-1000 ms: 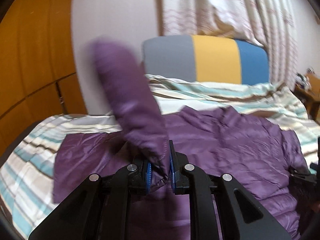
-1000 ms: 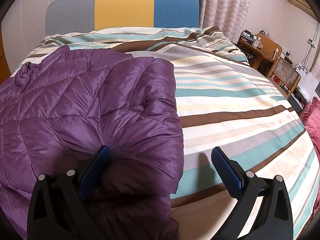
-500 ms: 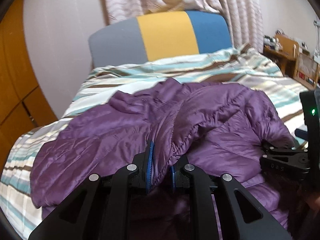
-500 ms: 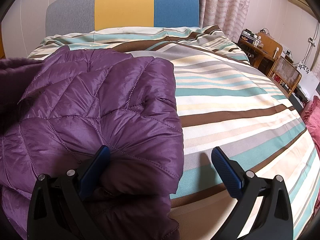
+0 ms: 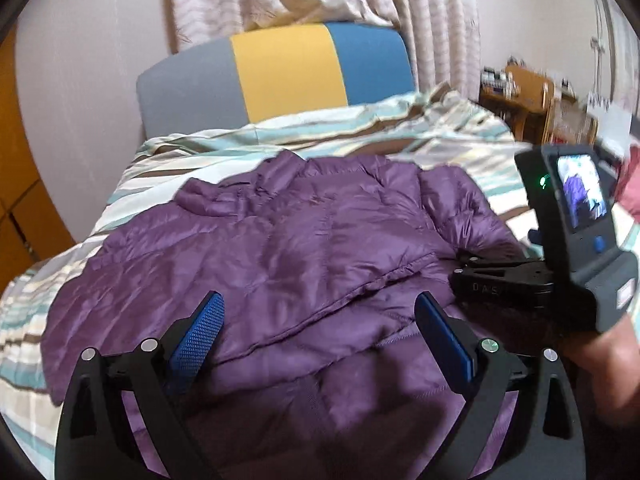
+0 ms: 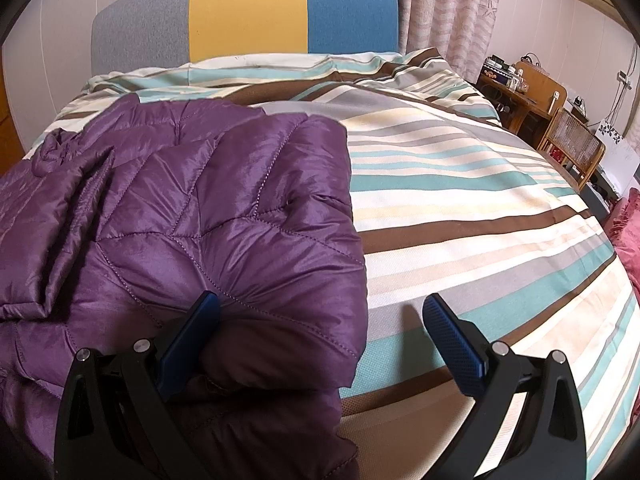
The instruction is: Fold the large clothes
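A purple quilted down jacket (image 5: 304,248) lies spread on the striped bed, with one sleeve folded across its body. My left gripper (image 5: 320,316) is open, its blue pads just above the jacket's lower middle, holding nothing. My right gripper (image 6: 320,316) is open over the jacket's right edge (image 6: 256,216); its left pad rests by the fabric and its right pad is over the bare duvet. The right gripper's body and camera (image 5: 576,240) show at the right of the left wrist view.
The striped duvet (image 6: 460,208) covers the bed. A grey, yellow and blue headboard (image 6: 248,12) stands at the far end. A wooden desk and chair (image 6: 560,120) stand at the right, curtains behind, and a wooden wardrobe (image 5: 16,184) at the left.
My left gripper carried the sleeve over the jacket's body, laid it down and opened. My right gripper stayed open in the same place.
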The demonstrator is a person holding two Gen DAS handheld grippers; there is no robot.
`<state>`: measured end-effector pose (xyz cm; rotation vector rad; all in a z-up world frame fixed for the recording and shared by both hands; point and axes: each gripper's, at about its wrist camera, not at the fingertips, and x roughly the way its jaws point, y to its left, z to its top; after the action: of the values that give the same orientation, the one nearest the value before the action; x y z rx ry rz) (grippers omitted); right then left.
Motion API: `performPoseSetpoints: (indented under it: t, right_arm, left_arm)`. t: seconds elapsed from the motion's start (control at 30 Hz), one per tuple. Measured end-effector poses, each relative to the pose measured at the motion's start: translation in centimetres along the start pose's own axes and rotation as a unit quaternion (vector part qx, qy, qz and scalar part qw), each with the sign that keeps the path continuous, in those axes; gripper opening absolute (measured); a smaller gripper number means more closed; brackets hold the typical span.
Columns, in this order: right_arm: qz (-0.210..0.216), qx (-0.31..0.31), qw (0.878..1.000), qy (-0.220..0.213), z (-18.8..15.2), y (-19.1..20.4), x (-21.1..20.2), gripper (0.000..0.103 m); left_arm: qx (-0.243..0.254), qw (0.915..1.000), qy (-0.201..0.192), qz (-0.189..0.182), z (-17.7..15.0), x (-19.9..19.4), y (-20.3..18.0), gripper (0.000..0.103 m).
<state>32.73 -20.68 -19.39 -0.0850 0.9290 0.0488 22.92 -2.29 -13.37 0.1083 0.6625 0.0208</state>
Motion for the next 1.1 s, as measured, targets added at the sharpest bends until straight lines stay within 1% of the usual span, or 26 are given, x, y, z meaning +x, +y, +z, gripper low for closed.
performPoseSetpoints:
  t: [0.1,0.13,0.2,0.23,0.27,0.3,0.33,0.37,0.4,0.43,0.47,0.5,0.53,0.57,0.63,0.67,0.73,0.8,0.9,0.97,1.0,1.03,1.1]
  right_arm:
    - [0.004,-0.004,1.0,-0.008,0.3,0.1,-0.9,0.101]
    - [0.005,-0.008,1.0,-0.015,0.4,0.3,-1.5,0.101]
    - [0.033,-0.014,0.998,-0.061,1.0,1.1,-4.2,0.101]
    - [0.053,-0.016,0.995,-0.083,1.4,1.8,-5.5,0.101]
    - [0.068,-0.018,0.993,-0.095,1.7,2.5,-6.4,0.101]
    - [0.089,-0.023,0.991,-0.101,2.2,3.5,-7.1,0.101]
    - [0.119,-0.037,0.988,-0.097,3.0,5.4,-7.6,0.101]
    - [0.134,-0.052,0.985,-0.092,3.6,7.2,-7.7,0.099]
    - [0.143,-0.067,0.983,-0.089,3.9,8.5,-7.7,0.091]
    - [0.161,-0.092,0.979,-0.081,4.5,10.8,-7.5,0.077]
    - [0.174,-0.104,0.976,-0.072,4.8,12.0,-7.1,0.07]
    - [0.192,-0.115,0.973,-0.058,4.9,13.5,-6.6,0.059]
    - [0.208,-0.124,0.97,-0.039,5.1,15.0,-5.8,0.055]
    - [0.211,-0.127,0.969,-0.027,4.8,15.6,-5.2,0.054]
    - [0.182,-0.139,0.973,0.004,4.1,16.6,-3.3,0.053]
    - [0.176,-0.142,0.974,0.007,3.5,16.4,-2.7,0.053]
    - [0.175,-0.157,0.972,-0.014,1.5,16.1,-1.8,0.054]
    - [0.18,-0.151,0.972,-0.027,0.6,15.7,-1.7,0.054]
    - [0.168,-0.16,0.972,-0.033,0.3,16.2,-1.6,0.055]
    - [0.169,-0.16,0.972,-0.034,0.2,16.3,-1.5,0.055]
    - [0.172,-0.157,0.972,-0.034,0.1,15.7,-1.8,0.056]
    - [0.174,-0.155,0.972,-0.035,0.1,15.6,-1.8,0.056]
    - [0.172,-0.156,0.972,-0.036,0.7,15.1,-1.6,0.056]
  left_arm:
    - [-0.049,0.9986,-0.012,0.013,-0.2,-1.8,3.5,0.095]
    - [-0.075,0.9968,-0.016,0.022,-0.3,-2.4,5.3,0.095]
    - [-0.126,0.9906,-0.021,0.05,-0.7,-3.1,8.6,0.095]
    - [-0.161,0.9844,-0.024,0.068,-1.0,-3.4,10.9,0.095]
    - [-0.188,0.9783,-0.024,0.082,-1.3,-3.4,12.6,0.095]
    - [-0.218,0.9708,-0.019,0.097,-1.6,-3.3,14.5,0.095]
    - [-0.244,0.9638,-0.011,0.107,-1.9,-3.1,16.0,0.095]
    - [-0.271,0.956,-0.003,0.113,-2.3,-2.8,17.5,0.092]
    - [-0.289,0.9503,0.004,0.115,-2.7,-2.4,18.6,0.087]
    - [-0.295,0.9481,0.011,0.117,-2.9,-2.0,19.1,0.085]
    - [-0.296,0.947,0.024,0.123,-3.1,-1.3,19.5,0.084]
    - [-0.293,0.9474,0.031,0.125,-3.3,-0.9,19.7,0.08]
    - [-0.283,0.9496,0.039,0.129,-3.4,-0.3,19.7,0.079]
    - [-0.268,0.9532,0.046,0.133,-3.5,0.3,19.5,0.079]
    - [-0.242,0.958,0.06,0.143,-4.0,1.4,19.1,0.079]
    - [-0.232,0.9592,0.07,0.145,-4.5,2.1,19.1,0.079]
    - [-0.237,0.9596,0.077,0.131,-5.3,3.2,19.3,0.079]
    - [-0.24,0.9589,0.077,0.13,-5.5,3.6,19.6,0.079]
    - [-0.234,0.9601,0.081,0.129,-5.5,3.8,19.7,0.081]
    - [-0.231,0.9601,0.082,0.135,-5.2,2.9,19.5,0.081]
    - [-0.235,0.9587,0.074,0.143,-4.9,1.9,19.2,0.081]
    - [-0.244,0.9574,0.059,0.142,-4.6,0.7,18.9,0.081]
    - [-0.263,0.957,0.026,0.12,-3.7,-1.0,18.6,0.09]
